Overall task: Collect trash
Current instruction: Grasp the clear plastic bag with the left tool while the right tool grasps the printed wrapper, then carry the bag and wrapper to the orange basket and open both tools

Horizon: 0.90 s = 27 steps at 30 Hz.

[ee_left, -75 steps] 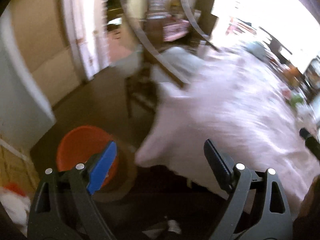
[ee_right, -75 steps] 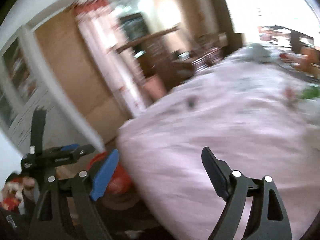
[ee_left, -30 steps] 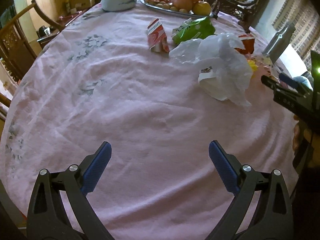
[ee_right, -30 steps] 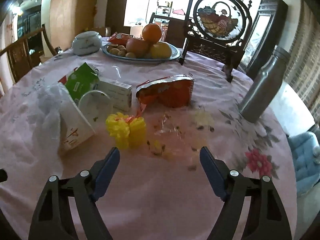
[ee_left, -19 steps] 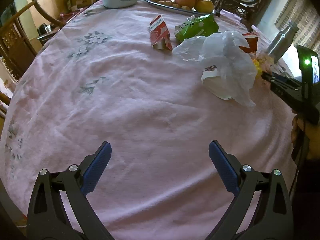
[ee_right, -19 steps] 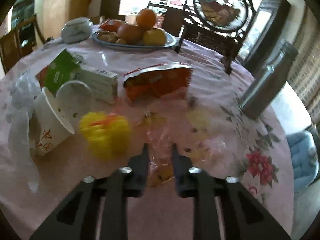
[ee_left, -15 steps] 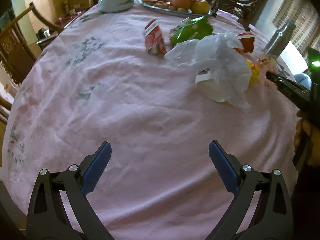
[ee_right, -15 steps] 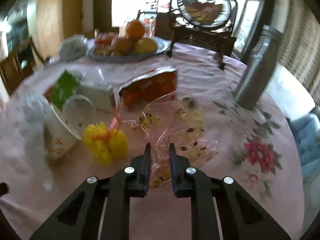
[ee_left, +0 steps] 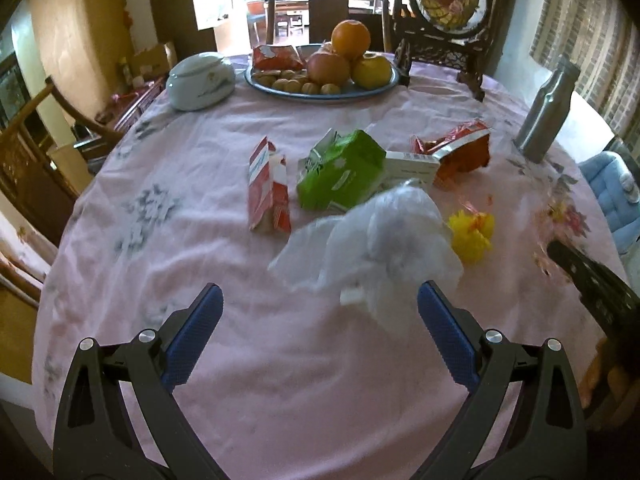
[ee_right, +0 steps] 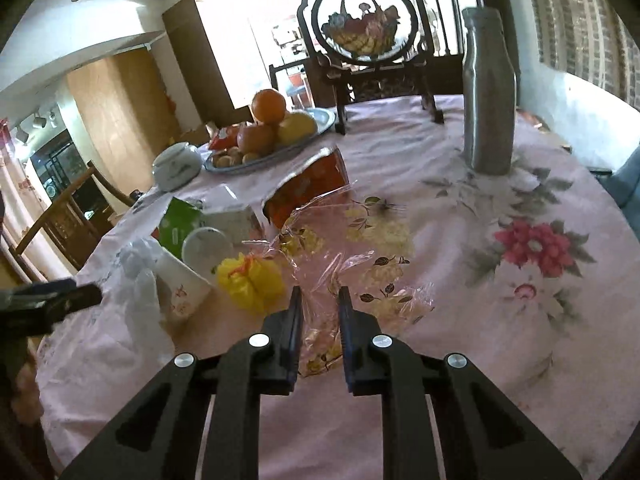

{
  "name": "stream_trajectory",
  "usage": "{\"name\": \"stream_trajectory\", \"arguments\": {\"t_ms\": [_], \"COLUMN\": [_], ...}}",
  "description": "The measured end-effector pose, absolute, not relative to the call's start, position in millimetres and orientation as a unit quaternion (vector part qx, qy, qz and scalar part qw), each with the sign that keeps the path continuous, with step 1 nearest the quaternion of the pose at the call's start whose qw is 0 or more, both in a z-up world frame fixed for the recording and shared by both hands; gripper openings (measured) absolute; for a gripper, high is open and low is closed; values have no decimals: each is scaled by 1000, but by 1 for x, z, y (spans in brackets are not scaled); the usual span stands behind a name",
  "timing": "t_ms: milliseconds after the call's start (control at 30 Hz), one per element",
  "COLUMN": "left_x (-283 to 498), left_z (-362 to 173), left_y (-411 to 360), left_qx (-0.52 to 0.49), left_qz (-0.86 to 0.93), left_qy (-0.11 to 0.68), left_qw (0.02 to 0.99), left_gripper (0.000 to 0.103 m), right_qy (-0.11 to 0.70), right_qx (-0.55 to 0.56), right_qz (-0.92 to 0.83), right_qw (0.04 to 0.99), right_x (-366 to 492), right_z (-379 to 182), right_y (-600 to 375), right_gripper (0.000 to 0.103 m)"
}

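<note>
Trash lies across a round table under a pink cloth (ee_left: 200, 184). My right gripper (ee_right: 320, 300) is shut on a clear crinkled cellophane wrapper (ee_right: 344, 256), which is lifted a little off the cloth. Left of it sit a yellow crumpled wrapper (ee_right: 250, 278), a white paper cup (ee_right: 180, 280) and a white plastic bag (ee_right: 144, 292). My left gripper (ee_left: 318, 316) hangs open over the cloth, just short of the white plastic bag (ee_left: 384, 236). Beyond lie a red-and-white carton (ee_left: 268, 184), a green pack (ee_left: 340, 168), a white box (ee_left: 412, 162) and an orange snack bag (ee_left: 460, 152).
A fruit plate (ee_left: 320, 92) with an orange and apples stands at the back, a white lidded bowl (ee_left: 200, 80) to its left. A carved round screen (ee_left: 448, 8) and a grey metal bottle (ee_left: 548, 116) stand at the back right. Wooden chairs ring the table.
My right gripper shut on the cellophane wrapper, lifted it and rolled. My left gripper moved forward over the table toward the plastic bag, still open.
</note>
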<state>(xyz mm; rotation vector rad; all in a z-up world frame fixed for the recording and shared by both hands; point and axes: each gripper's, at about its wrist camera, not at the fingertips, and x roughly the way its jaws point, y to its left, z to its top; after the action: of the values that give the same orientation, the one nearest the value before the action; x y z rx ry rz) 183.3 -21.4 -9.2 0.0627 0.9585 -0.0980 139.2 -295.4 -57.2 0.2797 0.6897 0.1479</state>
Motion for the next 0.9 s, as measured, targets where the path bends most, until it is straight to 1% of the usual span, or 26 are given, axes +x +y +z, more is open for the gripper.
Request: {"name": "stream_trajectory", "arguments": {"t_ms": [300,333,400,467,500,533,600,900], "left_x": [216,218,218,219,219,217,212,168], "left_z": [-38,-39,-41,-44,-44,-43,-37,-5], "left_y": [-45,-47,-49,-50,-50,-47,-41,-6], "left_qx": [61,60,63,67,65,62,55,14], "left_qz": [-71,-74,-75,-79,-77,-72,-73,-78], "left_qy": [485,483,482,493,496,494,487,457], "left_qw": [870,870,870,864,862,864,869,886], "left_gripper": [94,93,77,31,23,21,13,13], "right_qy": [328,329,332,333,333,333,331,325], "right_qx": [147,147,147,147,148,150,153,154], "right_qz": [92,92,95,94,94,92,90,90], "right_qw": [929,928,927,927,926,926,927,929], "right_x": [135,134,134,135,135,135,136,135], "right_z": [-55,-55,-56,-57,-57,-57,-57,-57], "right_y": [-295,-295,-295,-295,-296,-297,-299,-298], "right_gripper": [19,19,19,19,19,19,19,19]}}
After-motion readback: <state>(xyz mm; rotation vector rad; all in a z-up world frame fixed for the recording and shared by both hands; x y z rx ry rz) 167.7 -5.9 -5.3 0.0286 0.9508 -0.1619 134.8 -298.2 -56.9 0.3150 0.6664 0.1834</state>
